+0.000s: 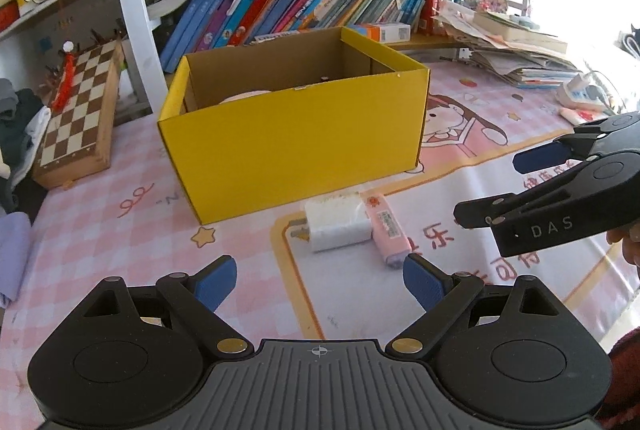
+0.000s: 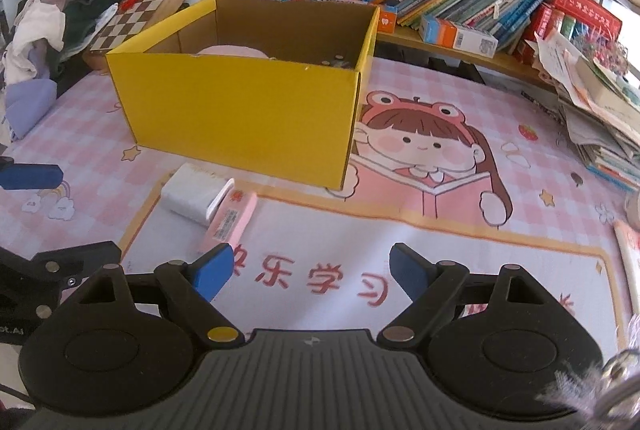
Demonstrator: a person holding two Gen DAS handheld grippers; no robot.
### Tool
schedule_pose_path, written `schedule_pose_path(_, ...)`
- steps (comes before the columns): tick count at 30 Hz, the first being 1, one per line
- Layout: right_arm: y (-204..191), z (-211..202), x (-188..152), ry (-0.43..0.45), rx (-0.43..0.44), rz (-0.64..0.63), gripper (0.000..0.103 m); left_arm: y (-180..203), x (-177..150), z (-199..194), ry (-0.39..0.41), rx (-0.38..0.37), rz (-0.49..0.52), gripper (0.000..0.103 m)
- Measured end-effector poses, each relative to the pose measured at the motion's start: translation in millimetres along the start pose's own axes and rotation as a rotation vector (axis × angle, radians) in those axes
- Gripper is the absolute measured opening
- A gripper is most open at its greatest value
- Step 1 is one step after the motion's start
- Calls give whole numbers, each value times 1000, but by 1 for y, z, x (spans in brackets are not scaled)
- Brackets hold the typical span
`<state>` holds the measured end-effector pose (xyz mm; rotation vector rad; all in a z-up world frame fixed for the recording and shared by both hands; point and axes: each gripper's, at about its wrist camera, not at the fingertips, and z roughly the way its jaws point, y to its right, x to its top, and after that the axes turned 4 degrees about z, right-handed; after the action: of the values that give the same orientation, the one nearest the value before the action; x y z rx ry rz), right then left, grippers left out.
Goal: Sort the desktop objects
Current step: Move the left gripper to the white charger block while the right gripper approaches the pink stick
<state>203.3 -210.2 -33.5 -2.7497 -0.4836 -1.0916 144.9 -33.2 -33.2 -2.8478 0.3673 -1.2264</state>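
Note:
A yellow cardboard box (image 1: 292, 138) stands open on the pink desk mat, with a pale pink round thing (image 1: 244, 96) inside; it also shows in the right wrist view (image 2: 240, 114). In front of it lie a white charger block (image 1: 338, 226) and a pink eraser-like bar (image 1: 390, 230), touching side by side; both show in the right wrist view, the charger (image 2: 194, 196) and the bar (image 2: 230, 220). My left gripper (image 1: 320, 284) is open and empty just short of them. My right gripper (image 2: 312, 270) is open and empty, to the right of the bar; it shows in the left wrist view (image 1: 520, 186).
A folded chessboard (image 1: 80, 114) leans at the left. A row of books (image 1: 304, 2) fills the shelf behind the box. A paper and book stack (image 1: 516, 46) sits at the right. Clothes (image 2: 52, 18) pile at the far left.

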Motion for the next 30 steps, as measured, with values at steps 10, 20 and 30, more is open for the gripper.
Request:
schedule_pose_path(10,18,13,12,12,32,-27,85,11,14,21,-28,19,-12,92)
schedule_pose_path(20,31,25,19,2,66,-36,85,11,24,46,-50,43,-72,90)
schedule_pose_path(30,42,33,24,-3,73,-30,85,1,23,65,-100,65,-146,77)
